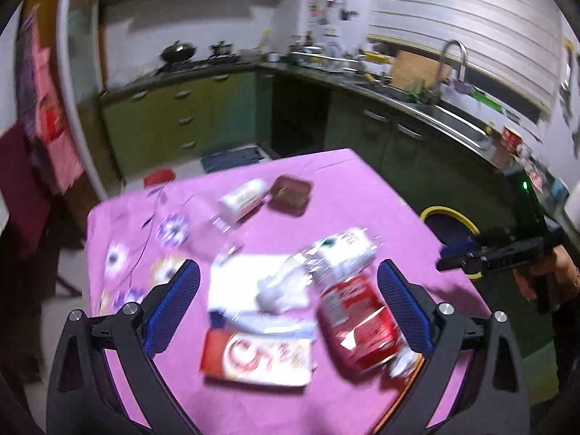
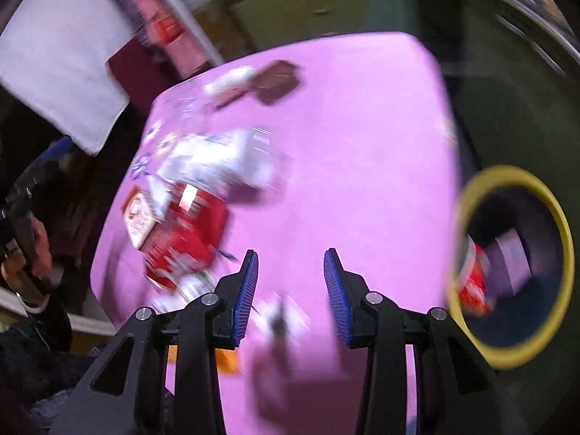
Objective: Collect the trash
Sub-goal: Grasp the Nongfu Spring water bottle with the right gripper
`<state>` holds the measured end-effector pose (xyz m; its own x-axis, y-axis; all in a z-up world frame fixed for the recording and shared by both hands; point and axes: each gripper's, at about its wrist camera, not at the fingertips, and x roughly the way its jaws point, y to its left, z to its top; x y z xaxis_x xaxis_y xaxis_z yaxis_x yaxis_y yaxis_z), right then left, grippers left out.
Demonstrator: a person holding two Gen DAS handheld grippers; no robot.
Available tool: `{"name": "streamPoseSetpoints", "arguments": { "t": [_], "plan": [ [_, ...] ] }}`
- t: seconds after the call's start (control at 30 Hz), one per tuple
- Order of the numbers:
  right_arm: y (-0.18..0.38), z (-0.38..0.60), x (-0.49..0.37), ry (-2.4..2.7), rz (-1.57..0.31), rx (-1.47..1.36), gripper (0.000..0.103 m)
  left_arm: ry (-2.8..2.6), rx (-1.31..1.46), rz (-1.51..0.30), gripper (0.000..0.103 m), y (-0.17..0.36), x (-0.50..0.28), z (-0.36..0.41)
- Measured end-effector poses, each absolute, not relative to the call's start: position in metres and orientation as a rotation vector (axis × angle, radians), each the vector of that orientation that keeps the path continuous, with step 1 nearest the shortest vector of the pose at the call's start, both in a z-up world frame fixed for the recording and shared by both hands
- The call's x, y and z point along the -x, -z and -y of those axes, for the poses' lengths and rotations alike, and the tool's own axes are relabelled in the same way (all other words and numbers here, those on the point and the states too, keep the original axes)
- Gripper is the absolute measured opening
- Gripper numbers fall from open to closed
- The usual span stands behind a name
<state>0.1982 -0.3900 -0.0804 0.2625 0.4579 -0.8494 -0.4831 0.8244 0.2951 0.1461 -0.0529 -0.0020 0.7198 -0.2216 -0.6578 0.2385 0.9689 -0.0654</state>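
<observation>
Red wrapper (image 2: pixel 475 282) inside bin (image 2: pixel 507 177) shows only from right wrist.

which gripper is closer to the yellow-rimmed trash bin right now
Right. The right gripper is open at the table edge next to the yellow-rimmed bin, while the left gripper is open over the pile of wrappers, farther across the table.

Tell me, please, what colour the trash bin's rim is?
Yellow; the trash bin's rim shows best in the right wrist view.

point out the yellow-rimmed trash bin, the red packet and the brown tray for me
trash bin (image 2: pixel 563 253), right wrist view, yellow rim.
red packet (image 1: pixel 357 330), left wrist view, its middle.
brown tray (image 1: pixel 291 195), left wrist view, its centre.
</observation>
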Motion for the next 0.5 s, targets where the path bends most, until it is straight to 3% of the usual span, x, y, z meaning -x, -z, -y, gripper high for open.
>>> {"name": "streamPoseSetpoints", "arguments": {
  "t": [0.03,0.33,0.43,0.5],
  "plan": [
    [0.074,0.371,-0.204,-0.652,-1.105,0.127,0.055,0.246,-0.011,-0.727,0.093,0.005,-0.144,0.045],
    [0.077,0.279,-0.234,-0.795,-1.06,0.743,0.056,0.222,0.079,-0.757,0.094,0.03,-0.134,-0.002],
    [0.089,0.265,-0.241,-0.846,-1.06,0.943,0.074,0.208,0.085,-0.756,0.094,0.032,-0.134,-0.007],
    [0.096,0.257,-0.244,-0.894,-1.056,1.048,0.078,0.189,0.101,-0.758,0.094,0.033,-0.135,-0.008]
  ]
}}
